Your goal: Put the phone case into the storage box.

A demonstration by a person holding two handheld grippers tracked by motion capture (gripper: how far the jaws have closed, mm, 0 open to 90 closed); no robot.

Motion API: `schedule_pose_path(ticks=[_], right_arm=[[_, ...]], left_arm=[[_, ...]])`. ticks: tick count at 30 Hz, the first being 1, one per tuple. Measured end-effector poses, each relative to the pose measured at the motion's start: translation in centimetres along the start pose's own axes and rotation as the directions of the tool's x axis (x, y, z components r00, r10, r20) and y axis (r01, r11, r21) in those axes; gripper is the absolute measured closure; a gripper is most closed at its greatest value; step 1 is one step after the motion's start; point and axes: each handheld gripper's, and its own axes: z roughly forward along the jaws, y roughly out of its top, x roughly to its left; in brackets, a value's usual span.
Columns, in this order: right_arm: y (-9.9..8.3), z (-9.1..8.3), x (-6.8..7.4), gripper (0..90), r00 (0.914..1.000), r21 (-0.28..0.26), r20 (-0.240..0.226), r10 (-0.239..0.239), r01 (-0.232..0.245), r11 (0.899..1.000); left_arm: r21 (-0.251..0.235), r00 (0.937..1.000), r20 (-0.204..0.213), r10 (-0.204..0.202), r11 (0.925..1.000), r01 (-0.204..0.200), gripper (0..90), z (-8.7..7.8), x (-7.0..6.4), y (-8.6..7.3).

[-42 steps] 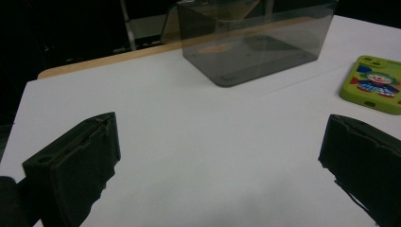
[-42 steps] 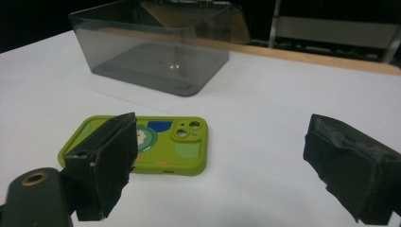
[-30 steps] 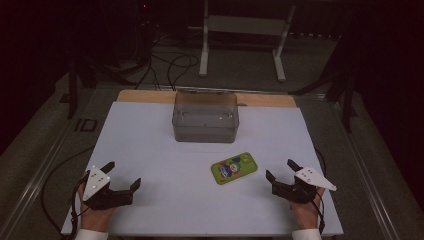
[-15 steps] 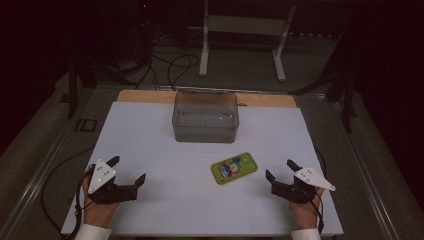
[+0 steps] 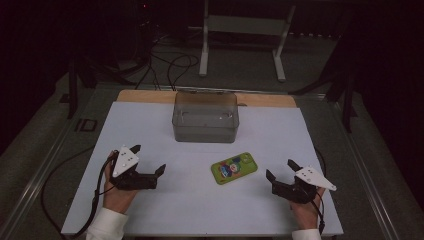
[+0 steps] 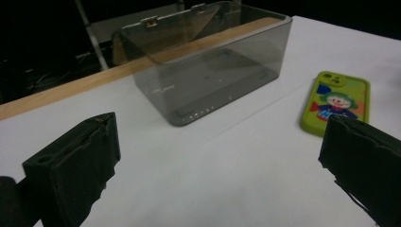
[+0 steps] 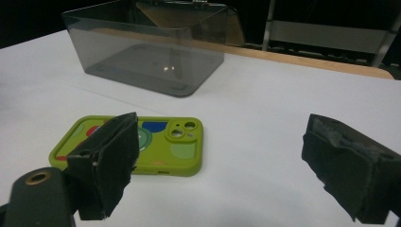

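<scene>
Both hand-held grippers agape, flanking green phone case [image 5: 234,168].

phone case [image 7: 142,146]: matt green rubber | box [image 5: 205,116]: glossy smoky plastic | table [image 5: 310,145]: matt white

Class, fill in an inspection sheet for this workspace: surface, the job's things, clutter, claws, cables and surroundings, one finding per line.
Surface: white table top, wooden strip along its far edge, no spills seen.
Job's things: green phone case with a cartoon print lies flat, camera cut-outs up; clear grey plastic box stands open-topped and empty behind it, apart from it.
Clutter: nothing seen.
Claws: left claw open, empty, at the near left; right claw open, empty, just right of the phone case, not touching it.
Cables: one trails from each claw off the near edge; more lie on the floor behind the table.
Surroundings: dark room, white metal stand at the back.
</scene>
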Motion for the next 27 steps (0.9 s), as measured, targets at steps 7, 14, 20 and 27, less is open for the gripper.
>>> schedule_pose_path(ticks=[7, 14, 20, 27], right_arm=[[0.0, 0.0, -0.1, 11.1, 1.0, 0.003, 0.007, 0.0, 0.0, 1.0], [0.0, 0.1, -0.2, 11.1, 1.0, 0.007, 0.008, -0.003, 0.003, 1.0], [-0.1, 0.1, -0.2, 11.0, 1.0, 0.013, 0.009, -0.003, 0.003, 1.0], [-0.2, 0.1, -0.4, 10.8, 1.0, 0.019, 0.008, 0.001, -0.001, 1.0]], left_arm=[[0.014, 0.9997, 0.025, 0.005, 0.9999, -0.005, 0.0, 1.6, -0.6, 1.1], [0.02, 0.9987, 0.049, 0.017, 0.9996, -0.018, 0.0, 3.3, -1.4, 2.0], [0.063, 0.9948, 0.094, 0.041, 0.9969, -0.047, 0.0, 5.6, -2.3, 2.9], [0.113, 0.9877, 0.138, 0.074, 0.9895, -0.09, 0.0, 8.0, -3.2, 3.8]])
